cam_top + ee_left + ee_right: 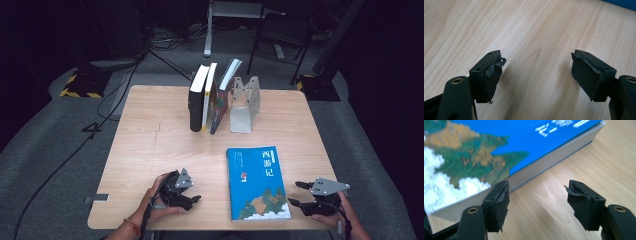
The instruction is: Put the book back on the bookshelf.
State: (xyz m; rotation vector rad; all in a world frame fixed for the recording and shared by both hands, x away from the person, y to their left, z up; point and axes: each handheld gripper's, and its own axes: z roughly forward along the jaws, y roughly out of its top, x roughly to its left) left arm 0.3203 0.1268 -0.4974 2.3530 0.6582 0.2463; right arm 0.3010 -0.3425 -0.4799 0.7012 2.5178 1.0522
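The step in hand looks like the approach to the blue book, which lies flat, cover up, on the near right part of the counter, not yet touched. At the near left, the left claw rests low over bare wood, its jaws apart with nothing between them, pointing right toward the book's spine side but still short of it. To the right of the book, the right claw points left at the book's page edge; in the right gripper view its jaws stand apart and empty, one of them just beside the white page block. The next move, I judge, calls for closing in on both long edges together so the book can be lifted and stood among the others. Counted: one flat blue book, three upright books at the far middle, one metal bookend just to their right, and two claws.
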